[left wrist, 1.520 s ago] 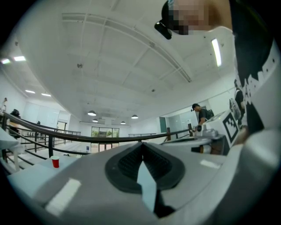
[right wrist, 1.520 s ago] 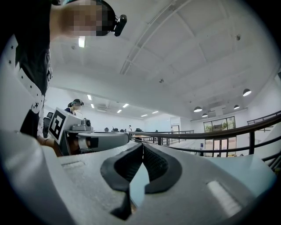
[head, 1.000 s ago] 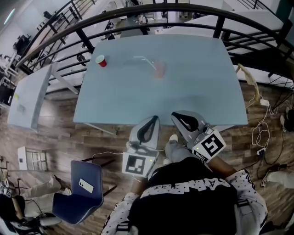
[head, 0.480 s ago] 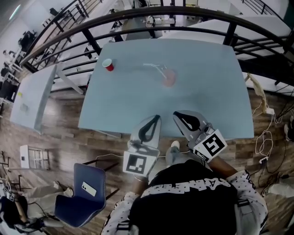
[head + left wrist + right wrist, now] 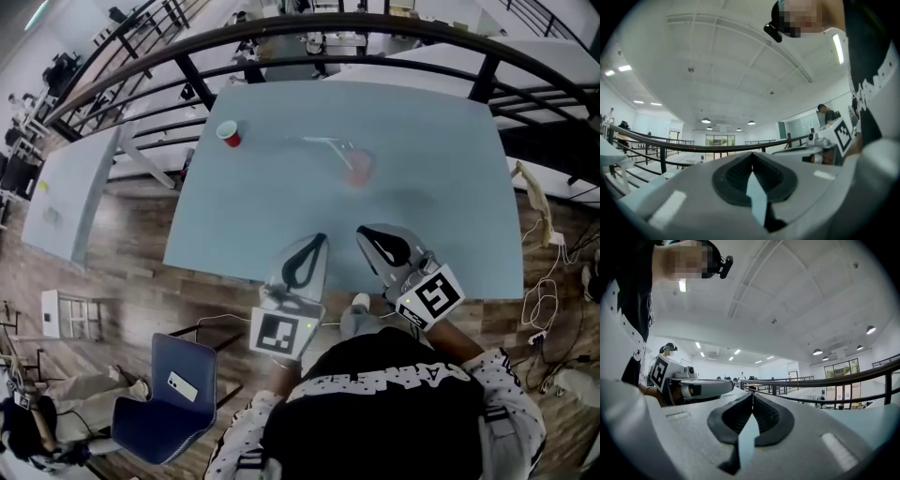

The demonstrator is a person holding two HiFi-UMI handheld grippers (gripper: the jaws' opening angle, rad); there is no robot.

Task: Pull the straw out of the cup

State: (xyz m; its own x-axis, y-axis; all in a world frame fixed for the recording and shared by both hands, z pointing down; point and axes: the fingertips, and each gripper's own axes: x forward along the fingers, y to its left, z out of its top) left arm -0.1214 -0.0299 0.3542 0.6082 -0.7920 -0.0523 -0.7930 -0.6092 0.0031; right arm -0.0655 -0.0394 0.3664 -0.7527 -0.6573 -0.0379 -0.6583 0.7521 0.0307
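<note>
Since the earlier frame the table point(image 5: 431, 187) and everything on it sit lower and nearer in the head view, as the person closes in on it; the near edge now lies under the gripper tips.

The left gripper point(image 5: 317, 241) and right gripper point(image 5: 363, 232) are held level, side by side near the chest. Both are clenched with nothing between the jaws, probably an approach posture, since nothing is within reach yet.

The clear cup point(image 5: 360, 170) stands well apart from them, towards 12 o'clock, mid-table. Its straw point(image 5: 328, 142) is still in it, leaning out towards 10 o'clock, so the free end is open to a pinch.

Counted: two grippers, one straw and two cups, the second being a red cup point(image 5: 228, 133) at 11 o'clock.
</note>
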